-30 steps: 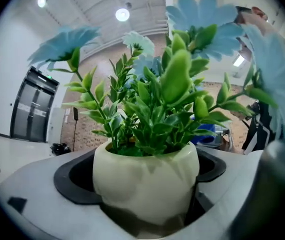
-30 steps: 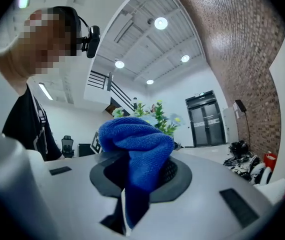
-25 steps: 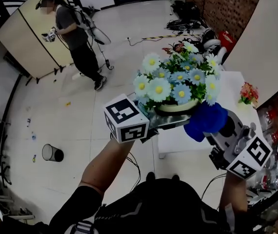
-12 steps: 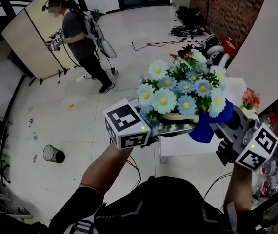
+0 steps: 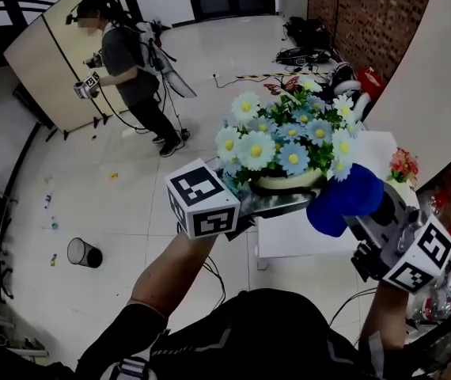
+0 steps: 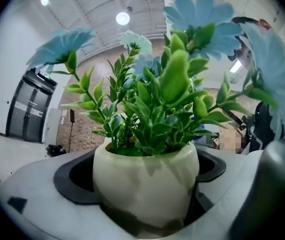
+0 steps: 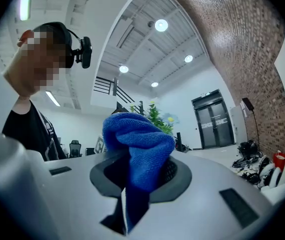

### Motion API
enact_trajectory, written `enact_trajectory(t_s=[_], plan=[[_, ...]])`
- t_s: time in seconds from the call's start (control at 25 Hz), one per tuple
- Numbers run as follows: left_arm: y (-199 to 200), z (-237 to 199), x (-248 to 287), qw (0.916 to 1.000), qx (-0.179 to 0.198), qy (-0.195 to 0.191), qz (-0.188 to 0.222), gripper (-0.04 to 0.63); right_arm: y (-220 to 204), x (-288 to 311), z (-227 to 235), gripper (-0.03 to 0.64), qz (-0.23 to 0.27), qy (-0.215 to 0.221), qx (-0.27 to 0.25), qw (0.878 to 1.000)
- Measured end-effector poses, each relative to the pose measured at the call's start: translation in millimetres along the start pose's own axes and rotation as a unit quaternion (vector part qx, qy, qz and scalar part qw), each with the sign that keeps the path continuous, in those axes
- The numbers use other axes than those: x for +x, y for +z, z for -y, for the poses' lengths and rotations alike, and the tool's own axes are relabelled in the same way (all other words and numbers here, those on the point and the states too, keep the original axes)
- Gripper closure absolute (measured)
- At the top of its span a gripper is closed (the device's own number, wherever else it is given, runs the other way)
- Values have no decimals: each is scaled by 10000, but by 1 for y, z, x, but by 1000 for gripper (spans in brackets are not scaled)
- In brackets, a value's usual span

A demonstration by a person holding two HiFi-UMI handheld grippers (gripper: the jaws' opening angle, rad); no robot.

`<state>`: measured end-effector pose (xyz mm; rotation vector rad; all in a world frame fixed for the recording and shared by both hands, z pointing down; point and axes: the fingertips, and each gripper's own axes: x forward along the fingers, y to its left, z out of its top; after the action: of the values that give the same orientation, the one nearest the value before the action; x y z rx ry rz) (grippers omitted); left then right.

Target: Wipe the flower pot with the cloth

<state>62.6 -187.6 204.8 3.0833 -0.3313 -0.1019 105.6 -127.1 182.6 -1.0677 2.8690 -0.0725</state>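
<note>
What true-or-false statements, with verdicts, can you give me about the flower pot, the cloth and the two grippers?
1. The left gripper is shut on the cream ceramic flower pot of blue and white artificial flowers. True.
2. The blue cloth lies flat on a table. False: it is bunched between the jaws of the right gripper.
3. The pot stands on the floor. False: the left gripper holds it up in the air.
4. In the head view, the cloth is close beside the pot, on the right gripper's side. True.

Flowers (image 5: 285, 137) hide most of the flower pot (image 5: 289, 182) from overhead.
</note>
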Motion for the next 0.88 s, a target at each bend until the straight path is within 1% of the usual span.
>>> enact_trajectory(t_s=[0.12, 0.24, 0.36, 0.48, 0.56, 0.64, 0.76, 0.88], plan=[[4, 3, 2, 10000, 71, -65, 8, 38, -2, 7, -12, 546, -139, 139, -51, 9998], [5, 13, 8, 9995, 264, -144, 34, 38, -7, 8, -9, 546, -170, 178, 37, 9997], [2, 23, 9, 9991, 381, -178, -25, 38, -8, 0, -1, 546, -178, 95, 127, 9997], [1, 35, 6, 9988, 400, -272, -8, 38, -2, -6, 8, 546, -2, 44, 139, 9999], [0, 43, 2, 9986, 355, -389, 36, 38, -3, -5, 19, 547, 42, -41, 118, 9999], [0, 50, 0, 9980, 353, -524, 48, 38, -7, 0, 32, 548, -47, -118, 129, 9998], [4, 52, 0, 9975, 437, -551, 53, 38, -6, -1, 49, 548, 44, 56, 413, 9991], [8, 55, -1, 9970, 318, -691, 114, 38, -5, -2, 64, 547, 172, 443, 704, 9964]])
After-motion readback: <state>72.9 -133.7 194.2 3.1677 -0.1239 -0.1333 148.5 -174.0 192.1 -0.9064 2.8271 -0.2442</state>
